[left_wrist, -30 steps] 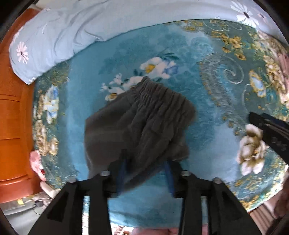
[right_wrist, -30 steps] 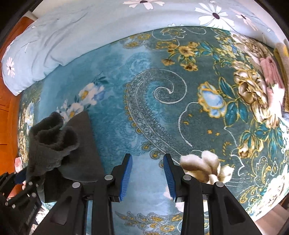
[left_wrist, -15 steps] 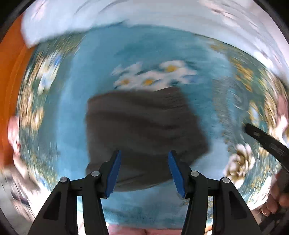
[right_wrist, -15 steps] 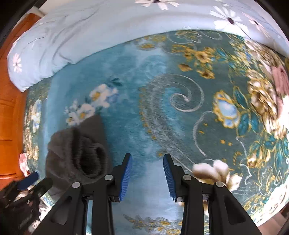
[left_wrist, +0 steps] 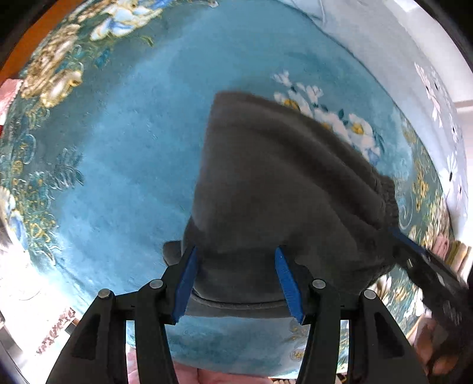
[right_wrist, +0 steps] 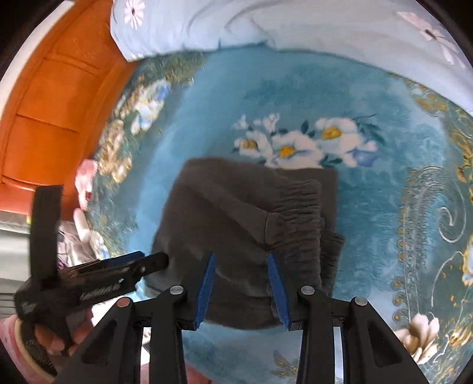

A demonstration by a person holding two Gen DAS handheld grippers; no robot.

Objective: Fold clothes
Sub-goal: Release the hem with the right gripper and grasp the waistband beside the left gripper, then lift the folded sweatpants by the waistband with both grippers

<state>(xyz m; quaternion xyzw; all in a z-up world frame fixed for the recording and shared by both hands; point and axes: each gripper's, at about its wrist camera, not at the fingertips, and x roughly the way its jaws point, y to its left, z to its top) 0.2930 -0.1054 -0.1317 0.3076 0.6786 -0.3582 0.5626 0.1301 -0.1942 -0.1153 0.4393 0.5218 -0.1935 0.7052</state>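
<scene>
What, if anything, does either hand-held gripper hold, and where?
Nothing: the left hand-held gripper and right hand-held gripper stand open over the grey shorts.

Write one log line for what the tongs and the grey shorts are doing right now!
item: folded dark grey fleece shorts on teal floral blanket | left tongs: open over hem | right tongs: open above shorts

**Colours on the bed**

The shorts (right_wrist: pixel 236 224) are plain dark grey. The blanket (right_wrist: pixel 369 97) beneath is teal blue, patterned with white flowers with yellow centres, gold blooms and pale scrollwork. The quilt (right_wrist: pixel 295 23) is pale blue with white daisies. The bed frame (right_wrist: pixel 50 124) is orange wood. Both tongs, left (left_wrist: pixel 236 280) and right (right_wrist: pixel 241 285), are black with bright blue pads.
</scene>
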